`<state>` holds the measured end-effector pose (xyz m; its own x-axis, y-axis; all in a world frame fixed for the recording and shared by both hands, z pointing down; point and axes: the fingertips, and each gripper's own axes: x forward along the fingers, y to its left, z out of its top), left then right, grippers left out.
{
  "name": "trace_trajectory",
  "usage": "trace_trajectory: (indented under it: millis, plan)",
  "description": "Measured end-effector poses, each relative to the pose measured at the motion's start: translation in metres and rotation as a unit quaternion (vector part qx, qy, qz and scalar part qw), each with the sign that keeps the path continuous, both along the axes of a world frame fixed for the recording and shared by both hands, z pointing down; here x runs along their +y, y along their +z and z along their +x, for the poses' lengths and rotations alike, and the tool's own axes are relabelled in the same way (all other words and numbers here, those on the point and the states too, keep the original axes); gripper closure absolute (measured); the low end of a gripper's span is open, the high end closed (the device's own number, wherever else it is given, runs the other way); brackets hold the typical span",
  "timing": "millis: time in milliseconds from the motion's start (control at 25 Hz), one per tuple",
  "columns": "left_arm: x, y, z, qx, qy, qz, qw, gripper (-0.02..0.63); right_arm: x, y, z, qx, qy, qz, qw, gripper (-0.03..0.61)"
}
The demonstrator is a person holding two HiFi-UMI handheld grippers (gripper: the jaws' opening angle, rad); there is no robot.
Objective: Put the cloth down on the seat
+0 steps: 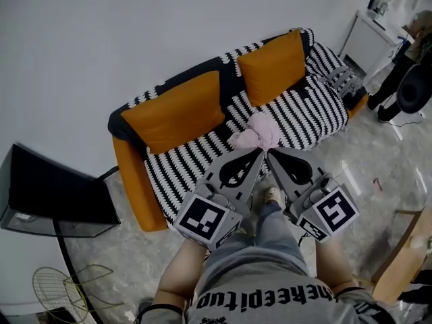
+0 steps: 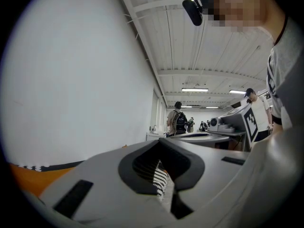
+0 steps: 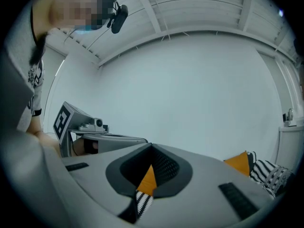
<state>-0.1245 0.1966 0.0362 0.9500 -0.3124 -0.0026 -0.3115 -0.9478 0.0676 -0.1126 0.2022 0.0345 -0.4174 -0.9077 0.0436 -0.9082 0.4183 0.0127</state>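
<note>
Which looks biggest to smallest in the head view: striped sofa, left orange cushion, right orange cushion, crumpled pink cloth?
1. black-and-white striped sofa
2. left orange cushion and right orange cushion: nearly alike; the left looks slightly bigger, perhaps from nearness
3. crumpled pink cloth

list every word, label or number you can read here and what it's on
shirt: a row of white letters, upside down and curved, not reliably readable
marker cubes: coded black-and-white squares, no words
nothing else carries legible text
</note>
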Motion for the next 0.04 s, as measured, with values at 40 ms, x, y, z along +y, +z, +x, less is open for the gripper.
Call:
trace_trajectory:
  millis: [40]
  plan:
    - [-0.0013, -0.0006, -0.002, 0.0, -0.001, 0.001, 1.0, 0.591, -0.0014, -0.0005, -0.0022, 0.001, -0.001, 0.001, 1.0, 0.584]
